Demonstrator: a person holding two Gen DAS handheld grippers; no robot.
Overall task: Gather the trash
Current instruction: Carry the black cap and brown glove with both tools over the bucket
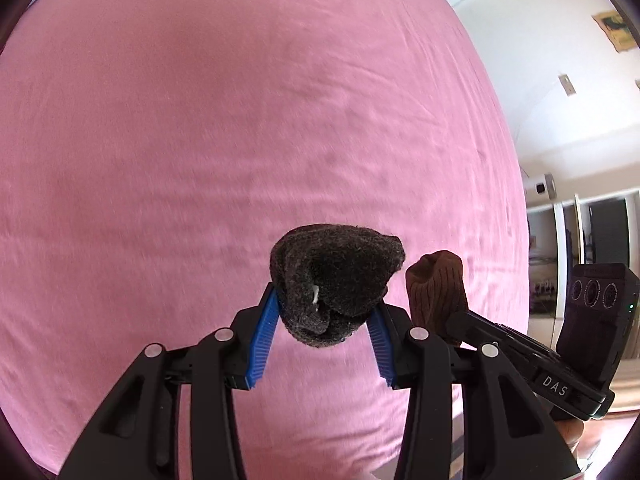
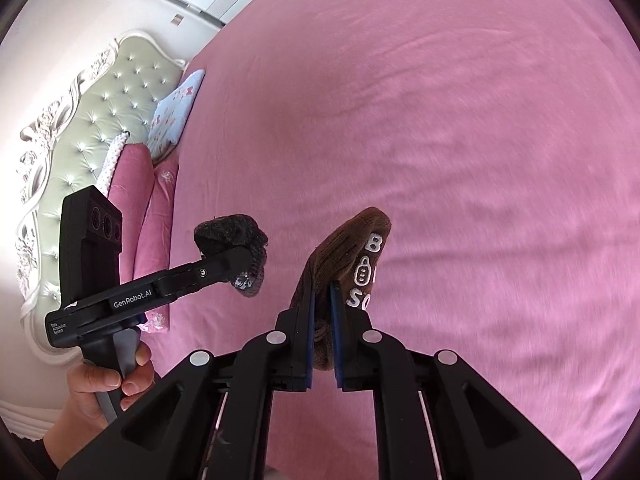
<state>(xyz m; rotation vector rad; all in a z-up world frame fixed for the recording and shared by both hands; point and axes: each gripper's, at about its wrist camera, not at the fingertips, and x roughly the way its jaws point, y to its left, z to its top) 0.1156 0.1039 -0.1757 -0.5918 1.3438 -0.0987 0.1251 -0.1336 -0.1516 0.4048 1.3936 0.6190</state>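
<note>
Right wrist view only: headboard [image 2: 80, 128], pillows [image 2: 136, 196] beyond pink bedsheet [image 2: 460, 120]. Left gripper [image 1: 324, 312] clamps grey sock [image 1: 336, 280] above bedsheet; right gripper [image 2: 323, 312] clenched on brown sock [image 2: 340, 256].

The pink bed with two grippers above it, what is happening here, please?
A person holds a gripper in each hand above the pink bed sheet. The left gripper has its jaws closed on a bunched dark grey sock. The right gripper has its jaws clamped on a brown sock with white lettering. Both socks are lifted off the sheet. The rest of the sheet in view is bare, with pillows by the headboard.
</note>
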